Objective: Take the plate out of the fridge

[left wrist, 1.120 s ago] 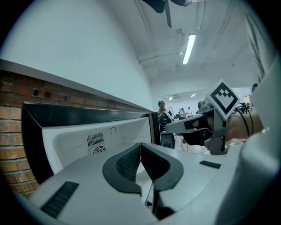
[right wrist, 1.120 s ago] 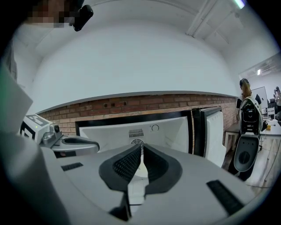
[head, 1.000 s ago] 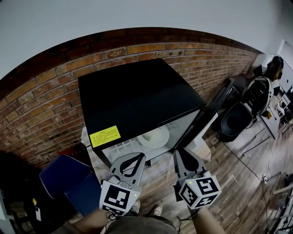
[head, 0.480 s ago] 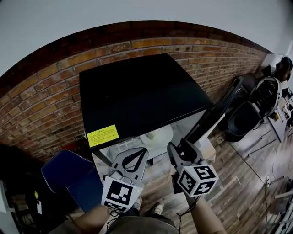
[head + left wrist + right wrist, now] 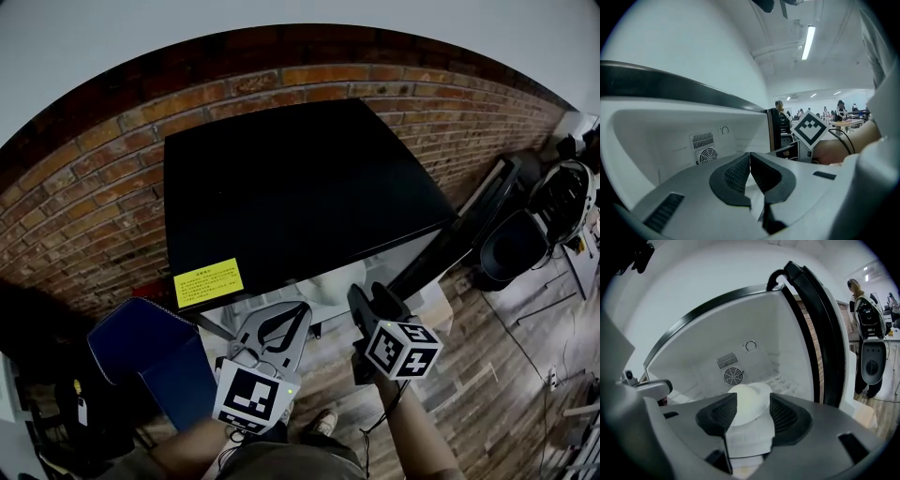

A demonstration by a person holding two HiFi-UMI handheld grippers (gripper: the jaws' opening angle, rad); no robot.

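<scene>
The plate (image 5: 749,401) lies inside the open fridge (image 5: 291,197), in front of the rear fan vent (image 5: 733,376). Your right gripper (image 5: 752,411) is opening its jaws, with the plate framed in the gap but untouched. Your left gripper (image 5: 750,174) is clenched and empty, just to the left.

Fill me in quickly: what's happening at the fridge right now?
A person stands at a small black fridge with a gripper in each hand. Its door is swung open. A white plate sits on the shelf inside, not yet taken. The right gripper points straight at it with its jaws opening; the plate shows through the gap but lies farther in, ungripped. The left gripper is held at the opening with its jaws together, holding nothing.
</scene>
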